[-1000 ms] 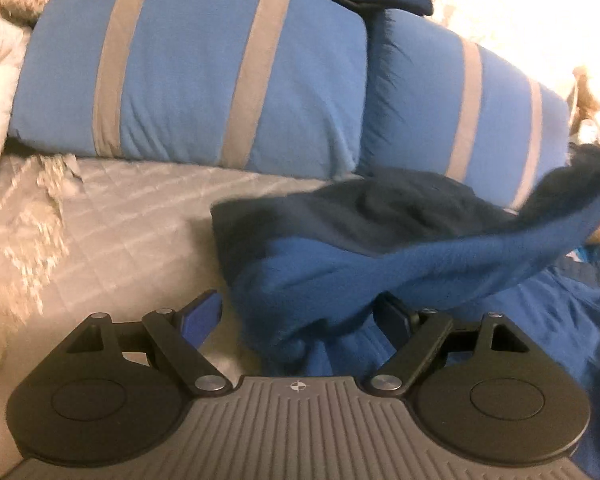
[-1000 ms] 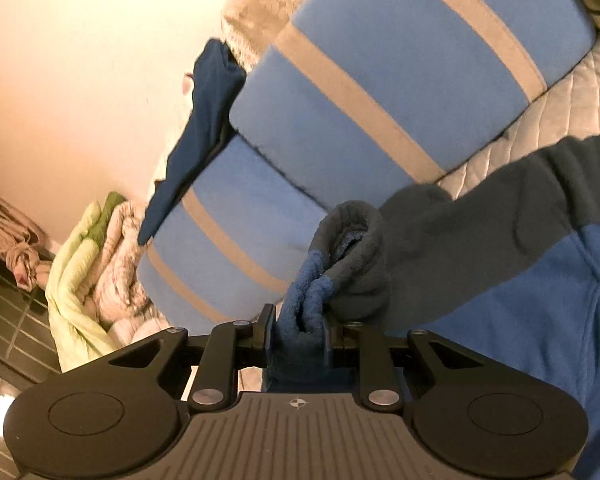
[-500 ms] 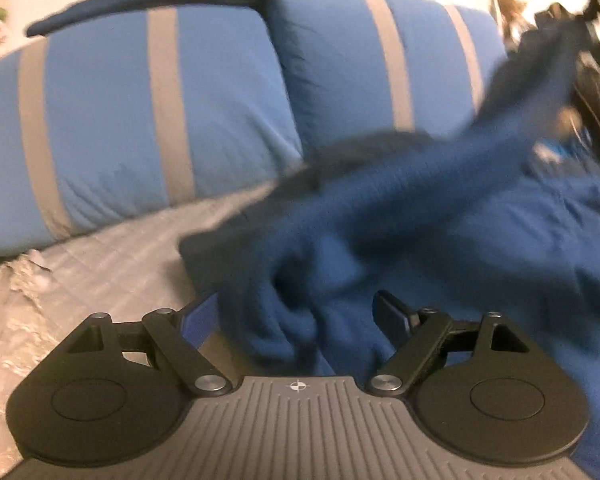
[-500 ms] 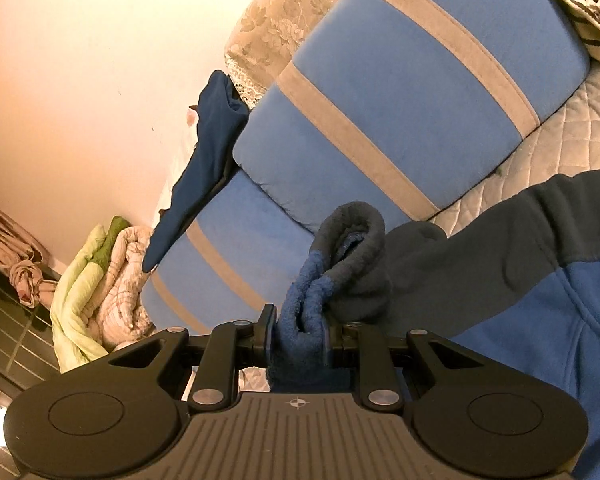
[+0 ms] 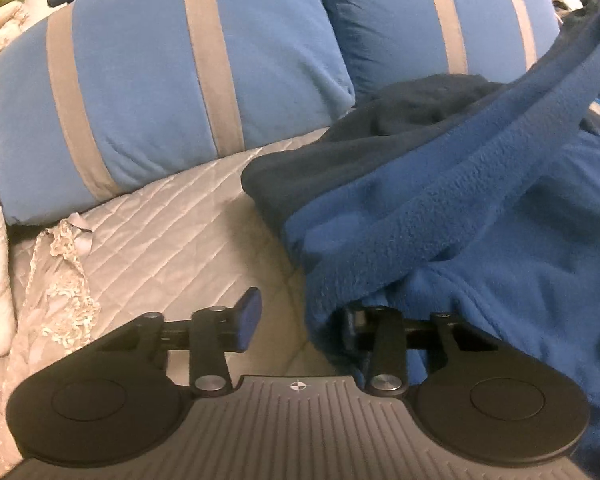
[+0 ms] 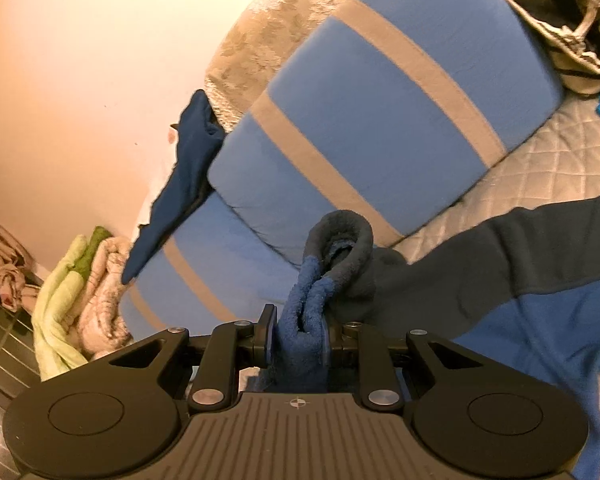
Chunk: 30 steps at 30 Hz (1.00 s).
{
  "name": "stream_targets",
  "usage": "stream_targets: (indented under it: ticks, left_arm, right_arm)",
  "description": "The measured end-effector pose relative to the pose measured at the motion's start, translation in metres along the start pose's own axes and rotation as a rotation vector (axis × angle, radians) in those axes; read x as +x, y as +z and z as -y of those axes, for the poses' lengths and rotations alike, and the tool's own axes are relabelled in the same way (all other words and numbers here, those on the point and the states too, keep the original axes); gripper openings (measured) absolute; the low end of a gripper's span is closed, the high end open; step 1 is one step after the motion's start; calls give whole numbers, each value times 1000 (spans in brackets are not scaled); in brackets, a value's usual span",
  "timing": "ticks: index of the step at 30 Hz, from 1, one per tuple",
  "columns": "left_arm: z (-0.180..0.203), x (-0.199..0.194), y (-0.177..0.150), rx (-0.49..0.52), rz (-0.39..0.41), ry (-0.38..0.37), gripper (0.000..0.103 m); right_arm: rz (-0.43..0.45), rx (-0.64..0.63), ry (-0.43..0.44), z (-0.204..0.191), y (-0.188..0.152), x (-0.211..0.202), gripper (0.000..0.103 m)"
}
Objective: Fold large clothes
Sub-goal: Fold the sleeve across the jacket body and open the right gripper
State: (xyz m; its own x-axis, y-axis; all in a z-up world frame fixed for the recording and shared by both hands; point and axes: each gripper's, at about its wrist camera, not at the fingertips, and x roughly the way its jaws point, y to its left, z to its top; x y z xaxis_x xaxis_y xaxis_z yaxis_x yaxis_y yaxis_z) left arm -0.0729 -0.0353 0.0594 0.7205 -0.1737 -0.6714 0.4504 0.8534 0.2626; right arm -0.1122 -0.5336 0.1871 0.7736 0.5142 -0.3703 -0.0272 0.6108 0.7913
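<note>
On the quilted grey bedspread (image 5: 168, 232), in front of two blue pillows with grey stripes (image 5: 172, 92), lies a blue fleece garment (image 5: 500, 248) with dark navy panels. It covers the right part of the left wrist view, its navy edge resting on the quilt near the pillows, and one fold runs up and away toward the upper right corner.

The left gripper (image 5: 300, 320) sits low over the bedspread at the fleece's near edge. Its jaws have just been closing and now stand partly open. The left finger, with its blue pad, is bare over the quilt, and a gap of quilt shows between it and the cloth. The right finger is draped by a bulge of blue fleece, so the fabric lies partly between the jaws, but the pads do not pinch it.

The right gripper (image 6: 298, 336) is clamped tight on a bunched piece of the same garment, where bright blue cloth meets a rolled navy cuff. From this grip the fleece stretches away to the right, over the bedspread. Behind it a dark navy cloth (image 6: 184, 184) hangs over the pillows, and a heap of pale green and cream bedding (image 6: 76, 296) sits lower left by the wall.
</note>
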Motion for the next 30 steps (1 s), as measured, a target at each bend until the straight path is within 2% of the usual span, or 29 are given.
stream_targets:
  ticks: [2, 5, 8, 14, 21, 25, 28, 30]
  left_arm:
    - [3, -8, -2, 23, 2, 5, 29]
    - [4, -8, 2, 29, 12, 19, 25]
    - [0, -4, 6, 12, 17, 2, 24]
    - [4, 1, 6, 40, 2, 3, 24]
    - [12, 11, -3, 66, -58, 45, 26]
    - [13, 7, -6, 71, -59, 69, 34]
    - [13, -3, -8, 67, -33, 57, 37]
    - [13, -11, -11, 65, -30, 70, 44]
  right_arm:
    - [-11, -1, -25, 10, -5, -4, 23]
    - [-28, 19, -61, 27, -20, -12, 23]
    - [-44, 43, -99, 47, -38, -21, 22]
    - [-89, 60, -181, 81, -83, -37, 22]
    - [-187, 112, -280, 121, -128, -29, 22]
    - [-208, 113, -303, 128, -143, -28, 23]
    - [-220, 75, -315, 126, -146, -29, 29]
    - [-224, 10, -325, 118, -145, -31, 46]
